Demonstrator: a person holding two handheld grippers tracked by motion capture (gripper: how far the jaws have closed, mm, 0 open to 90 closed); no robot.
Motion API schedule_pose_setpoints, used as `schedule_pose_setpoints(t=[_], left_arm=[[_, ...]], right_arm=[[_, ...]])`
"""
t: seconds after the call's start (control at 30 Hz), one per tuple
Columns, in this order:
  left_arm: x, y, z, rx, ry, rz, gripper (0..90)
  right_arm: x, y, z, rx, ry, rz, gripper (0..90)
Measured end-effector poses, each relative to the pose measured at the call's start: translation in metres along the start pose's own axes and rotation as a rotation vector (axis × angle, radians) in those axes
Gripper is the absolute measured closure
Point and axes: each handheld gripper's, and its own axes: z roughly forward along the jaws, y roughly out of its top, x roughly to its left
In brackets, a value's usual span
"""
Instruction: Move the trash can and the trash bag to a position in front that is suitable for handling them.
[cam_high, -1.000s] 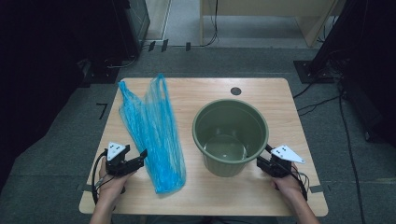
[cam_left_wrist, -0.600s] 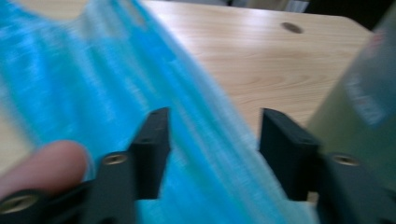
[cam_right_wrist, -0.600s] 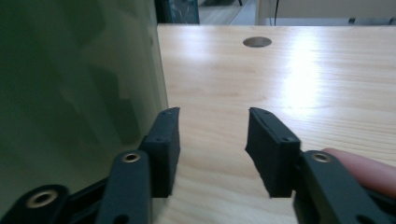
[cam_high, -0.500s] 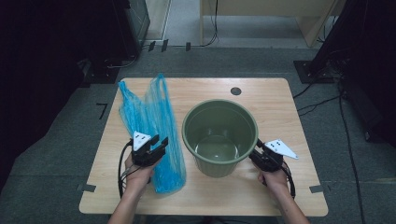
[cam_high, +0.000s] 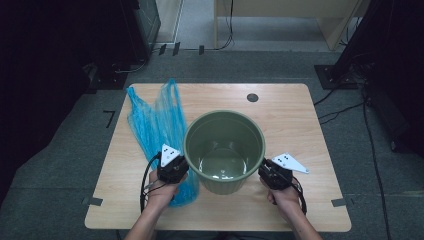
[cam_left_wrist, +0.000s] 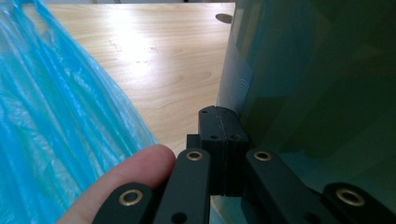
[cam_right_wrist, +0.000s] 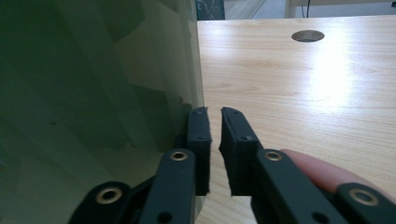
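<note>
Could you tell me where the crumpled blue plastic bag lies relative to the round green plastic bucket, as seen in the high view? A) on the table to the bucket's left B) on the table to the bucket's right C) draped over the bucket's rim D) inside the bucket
A: the crumpled blue plastic bag lies flat on the wooden table, left of the round green plastic bucket.

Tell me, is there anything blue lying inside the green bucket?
No: in the high view the green bucket holds nothing blue, and the blue plastic bag lies on the table beside it.
</note>
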Motion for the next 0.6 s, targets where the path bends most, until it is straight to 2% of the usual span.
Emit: schedule_pose_setpoints(t=[0.17, 0.27, 0.3, 0.33, 0.37, 0.4, 0.43, 0.47, 0.53, 0.57, 0.6], left_arm=[[-0.001, -0.008, -0.015, 0.004, 0.01, 0.003, 89.7], [0.0, -0.011, -0.024, 0.007, 0.033, 0.029, 85.9], [0.004, -0.012, -0.025, 0.006, 0.056, 0.033, 77.5], [0.009, -0.012, -0.026, 0.001, 0.067, 0.026, 55.0], [0.014, -0.012, -0.026, -0.002, 0.064, 0.007, 55.0], [0.022, -0.011, -0.026, 0.0, 0.094, -0.027, 45.2], [0.027, -0.012, -0.025, -0.001, 0.141, -0.038, 45.2], [0.032, -0.014, -0.023, 0.014, 0.184, -0.037, 41.0], [0.038, -0.017, -0.018, 0.041, 0.221, -0.047, 33.6], [0.041, -0.019, -0.017, 0.058, 0.229, -0.048, 33.6], [0.045, -0.022, -0.013, 0.085, 0.24, -0.046, 33.4]], right_arm=[[0.006, -0.004, -0.007, 0.016, 0.037, 0.004, 84.1], [0.011, -0.005, -0.009, 0.025, 0.039, -0.015, 80.9], [0.012, -0.005, -0.009, 0.026, 0.033, -0.02, 76.0], [0.009, -0.004, -0.009, 0.02, 0.02, -0.016, 60.6], [0.009, -0.004, -0.009, 0.02, 0.02, -0.016, 60.6], [0.002, -0.003, -0.01, 0.01, 0.016, 0.012, 50.8], [0.002, -0.003, -0.01, 0.01, 0.016, 0.012, 50.8], [-0.002, -0.003, -0.011, 0.006, -0.02, 0.007, 46.7], [-0.019, -0.006, -0.012, 0.02, -0.155, -0.03, 37.6], [-0.019, -0.006, -0.012, 0.02, -0.155, -0.03, 37.6], [-0.024, -0.007, -0.012, 0.033, -0.178, -0.031, 36.8]])
